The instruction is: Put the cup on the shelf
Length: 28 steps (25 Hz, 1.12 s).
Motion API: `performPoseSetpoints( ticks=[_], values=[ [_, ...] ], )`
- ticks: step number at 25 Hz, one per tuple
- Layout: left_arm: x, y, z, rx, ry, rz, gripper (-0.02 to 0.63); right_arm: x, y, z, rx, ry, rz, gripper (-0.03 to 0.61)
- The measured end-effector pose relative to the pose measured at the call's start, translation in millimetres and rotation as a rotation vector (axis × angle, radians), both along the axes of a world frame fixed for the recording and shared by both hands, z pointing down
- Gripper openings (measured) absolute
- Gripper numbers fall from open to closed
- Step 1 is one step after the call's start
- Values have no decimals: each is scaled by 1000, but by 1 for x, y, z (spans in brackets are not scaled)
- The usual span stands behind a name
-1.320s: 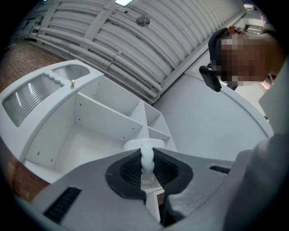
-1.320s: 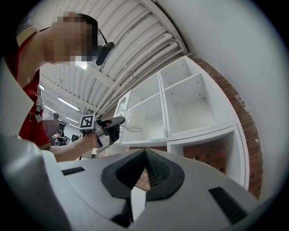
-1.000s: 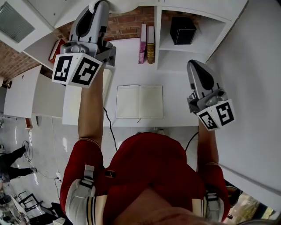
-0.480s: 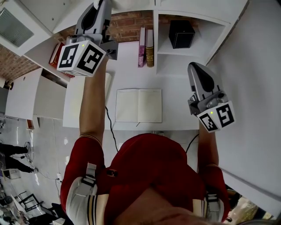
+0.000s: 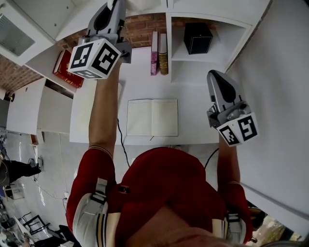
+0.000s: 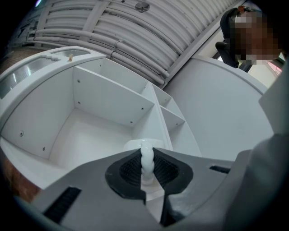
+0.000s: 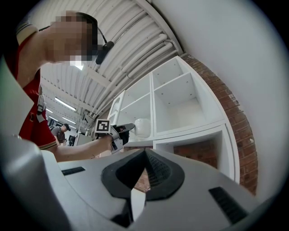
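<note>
A white cup (image 7: 142, 127) is held by its handle (image 6: 146, 161) in my left gripper (image 6: 146, 173), whose pads press on the handle from both sides. In the right gripper view the cup sits at the front edge of a compartment of the white shelf (image 7: 180, 108), just above its board; whether it rests there I cannot tell. In the head view my left gripper (image 5: 117, 6) is raised far forward at the top left. My right gripper (image 5: 216, 77) hangs over the desk's right side, shut and empty (image 7: 144, 155).
An open notebook (image 5: 152, 117) lies on the white desk (image 5: 193, 91). Upright books (image 5: 159, 53) and a black box (image 5: 197, 37) stand in the lower cubbies. A red book (image 5: 65, 67) lies at the left. A white wall runs along the right.
My left gripper has moved up and forward with the cup, toward the shelf. The right gripper has stayed where it was.
</note>
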State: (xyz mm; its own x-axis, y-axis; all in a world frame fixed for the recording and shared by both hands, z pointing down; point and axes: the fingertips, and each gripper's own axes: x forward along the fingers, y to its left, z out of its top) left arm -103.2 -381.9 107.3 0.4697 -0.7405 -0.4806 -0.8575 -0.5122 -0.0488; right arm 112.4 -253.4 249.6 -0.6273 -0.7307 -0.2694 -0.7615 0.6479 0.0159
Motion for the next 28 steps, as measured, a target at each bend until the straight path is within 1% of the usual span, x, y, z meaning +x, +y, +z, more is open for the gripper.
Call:
performPoseSetpoints(
  ticks=[12, 28],
  values=[
    [8, -15, 7, -26, -20, -16, 44, 6, -1, 4, -9, -2, 21, -3],
    [14, -29, 11, -66, -50, -33, 44, 1, -2, 9, -25, 2, 8, -3]
  ],
)
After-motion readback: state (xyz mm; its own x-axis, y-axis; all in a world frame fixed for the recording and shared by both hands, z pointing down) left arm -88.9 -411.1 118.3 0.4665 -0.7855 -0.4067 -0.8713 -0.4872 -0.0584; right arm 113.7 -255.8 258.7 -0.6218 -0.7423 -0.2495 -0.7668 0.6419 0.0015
